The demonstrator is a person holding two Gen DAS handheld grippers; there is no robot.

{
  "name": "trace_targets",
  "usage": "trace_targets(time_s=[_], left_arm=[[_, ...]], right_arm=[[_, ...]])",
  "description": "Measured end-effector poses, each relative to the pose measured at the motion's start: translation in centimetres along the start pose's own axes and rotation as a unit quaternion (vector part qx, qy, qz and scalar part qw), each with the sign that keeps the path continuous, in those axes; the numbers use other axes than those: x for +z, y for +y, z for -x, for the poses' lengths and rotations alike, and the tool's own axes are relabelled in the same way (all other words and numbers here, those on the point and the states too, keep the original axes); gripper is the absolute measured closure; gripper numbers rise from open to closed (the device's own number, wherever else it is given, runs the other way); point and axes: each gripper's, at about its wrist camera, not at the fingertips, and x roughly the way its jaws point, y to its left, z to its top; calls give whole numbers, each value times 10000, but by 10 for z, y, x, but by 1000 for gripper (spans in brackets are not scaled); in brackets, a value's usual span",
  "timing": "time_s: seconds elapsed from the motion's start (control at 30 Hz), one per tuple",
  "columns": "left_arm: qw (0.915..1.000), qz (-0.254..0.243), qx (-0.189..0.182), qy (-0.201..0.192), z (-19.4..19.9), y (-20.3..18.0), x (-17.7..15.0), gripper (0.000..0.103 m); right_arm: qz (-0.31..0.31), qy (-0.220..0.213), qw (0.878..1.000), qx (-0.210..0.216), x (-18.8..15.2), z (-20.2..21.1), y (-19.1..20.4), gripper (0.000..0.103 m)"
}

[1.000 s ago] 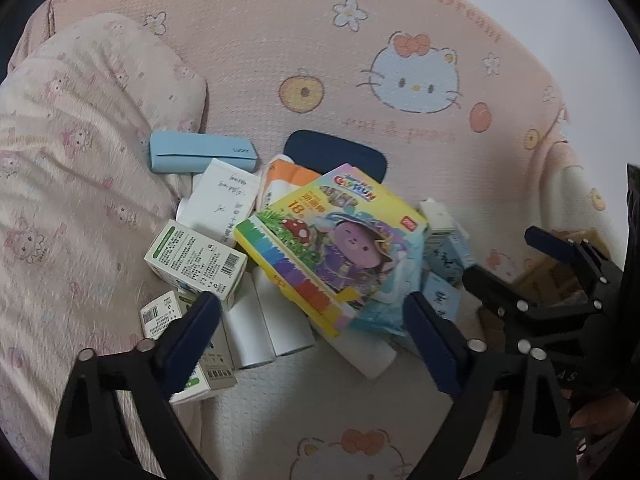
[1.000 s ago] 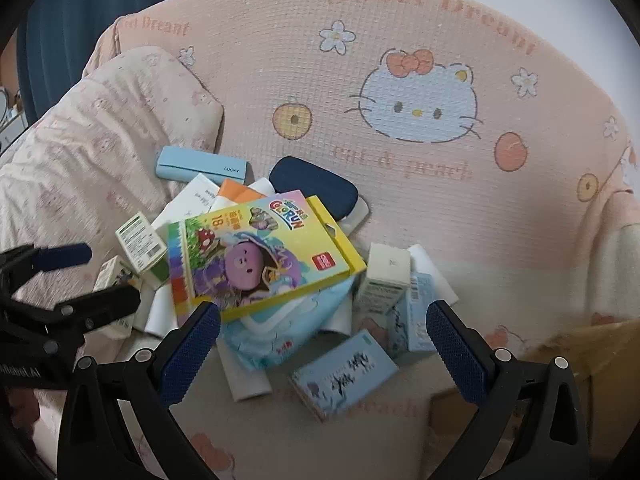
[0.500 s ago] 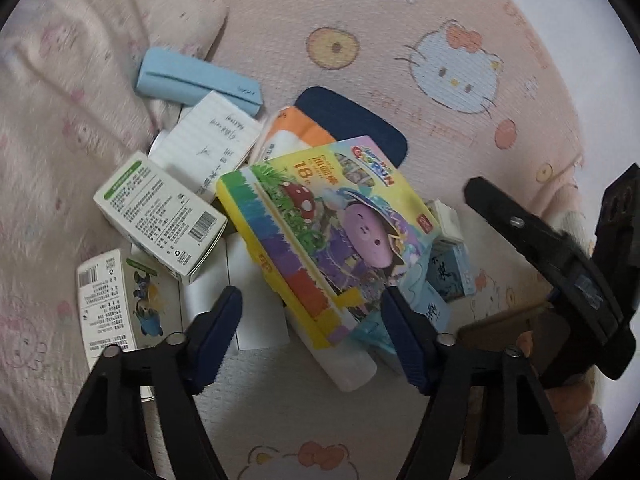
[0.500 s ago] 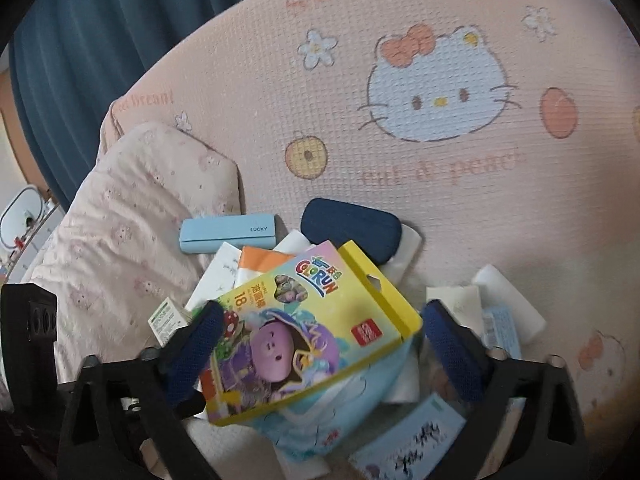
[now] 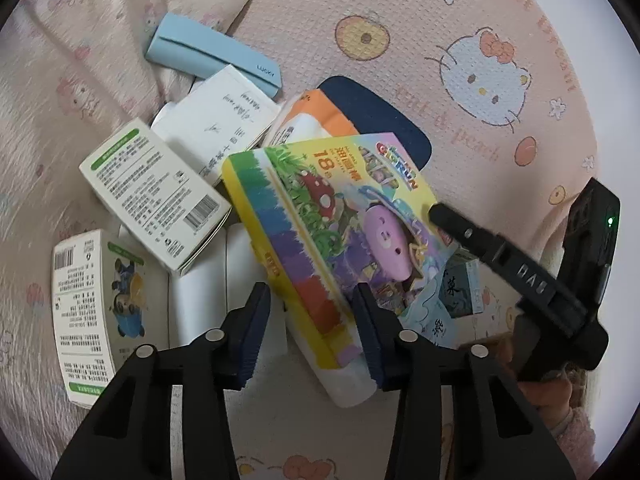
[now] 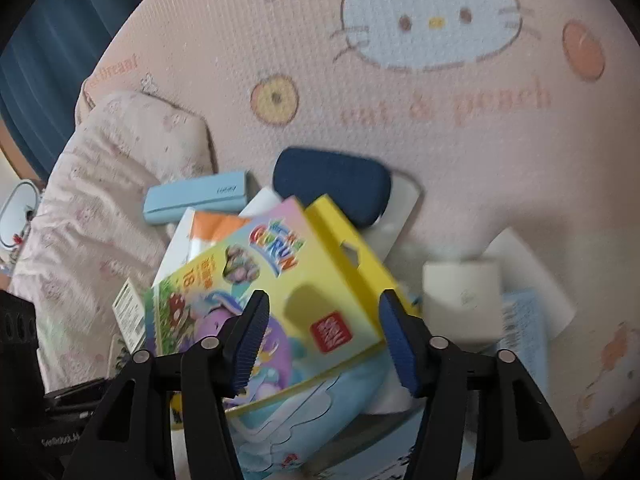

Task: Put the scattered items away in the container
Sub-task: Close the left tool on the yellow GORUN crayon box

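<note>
Left wrist view: left gripper (image 5: 310, 320) & right gripper (image 6: 320, 334) both closing on crayon box (image 5: 320, 216) atop the pile mid-bed, fingers apart, pads not yet pressing.

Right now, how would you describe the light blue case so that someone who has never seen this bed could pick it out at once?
Start at the pink cartoon-cat blanket and find the pile of boxes on it, topped by a colourful crayon box. At the pile's far edge, beside the pale pillow, lies the light blue case. It is long, slim and plain with small lettering at one end, unlike the dark navy case nearby.
</note>
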Motion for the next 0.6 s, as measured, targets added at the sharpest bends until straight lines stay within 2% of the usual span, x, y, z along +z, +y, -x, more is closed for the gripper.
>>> trace_targets(time_s=[0.1, 0.23, 0.27, 0.33, 0.37, 0.43, 0.53, 0.6], left_arm=[[9999, -59, 126, -93, 2, 2, 3, 58], [9998, -137, 90, -147, 4, 17, 10, 58], [9997, -169, 61, -155, 5, 20, 12, 59], [9995, -259, -105, -116, 5, 24, 15, 60], [9992, -343, -152, -105, 4, 25, 16, 61], [9987, -484, -132, -111, 4, 23, 16, 61], [9993, -355, -105, -56, 5, 25, 16, 56], [9998, -150, -144, -27, 5, 27, 15, 50]], right_arm=[[-68, -24, 10000, -10, -7, 5, 3, 50], [-222, 43, 9997, 135, -27, 24, 11, 50], [-253, 30, 9994, 221, -34, 30, 14, 52], [-299, -2, 9975, 636, -48, 42, 21, 62], [-326, 14, 9966, 760, -55, 47, 26, 62], [-104, -62, 9992, 376, -62, 51, 36, 62], [40, -225, 9997, -85, -59, 53, 37, 61], [-101, -194, 9997, -71, -50, 53, 28, 56]])
